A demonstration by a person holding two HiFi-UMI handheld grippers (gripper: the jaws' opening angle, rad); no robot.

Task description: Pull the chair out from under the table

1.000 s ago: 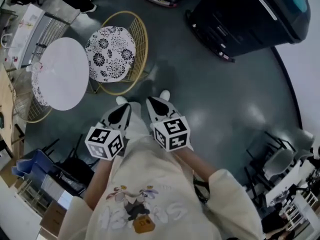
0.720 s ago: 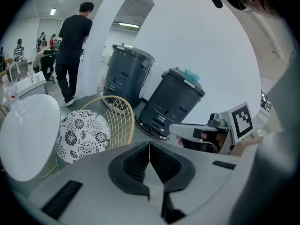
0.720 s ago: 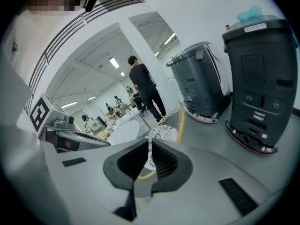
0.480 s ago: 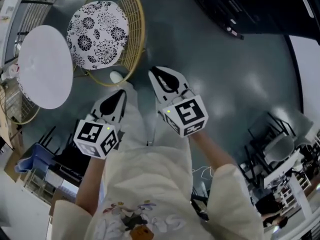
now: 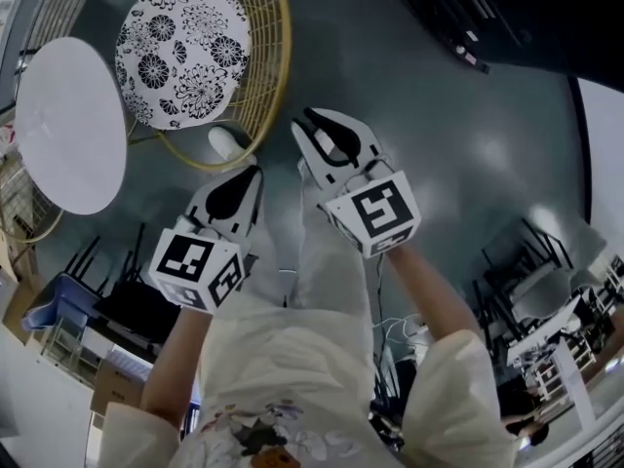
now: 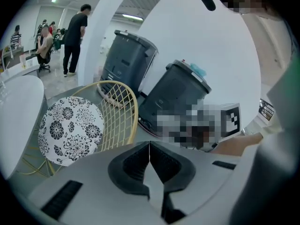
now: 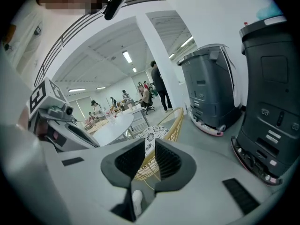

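The chair [image 5: 185, 52], a wire tub with a flowered cushion [image 6: 70, 130], stands just beside the round table [image 5: 68, 120], its seat close against the table's edge and its curved back turned toward the person, so the pull has not begun. The step in hand looks like the reach for a hold on the back rim [image 5: 268, 61]. The right claw [image 5: 306, 118] is nearest, near the rim but not touching it, with its jaws spread a little and nothing between them; its own view shows the chair only through the gap. The left claw [image 5: 254, 170] hangs lower and further back, pressed together and empty. To do this well, the right claw probably wants to open wider and come over the top of the rim so that the thin wire seats deep between the pads, not at the tips, where it could slip. The left claw would need to open before it can take the rim on its side; a two-point hold should keep the light frame from swinging as it slides. The pull is best made straight away from the table, low and even, with the shoe [image 5: 226, 142] kept clear of the base. Against the earlier frames, both claws have come forward from beside the body toward the chair, the right one leading, while the chair keeps the same place against the table.
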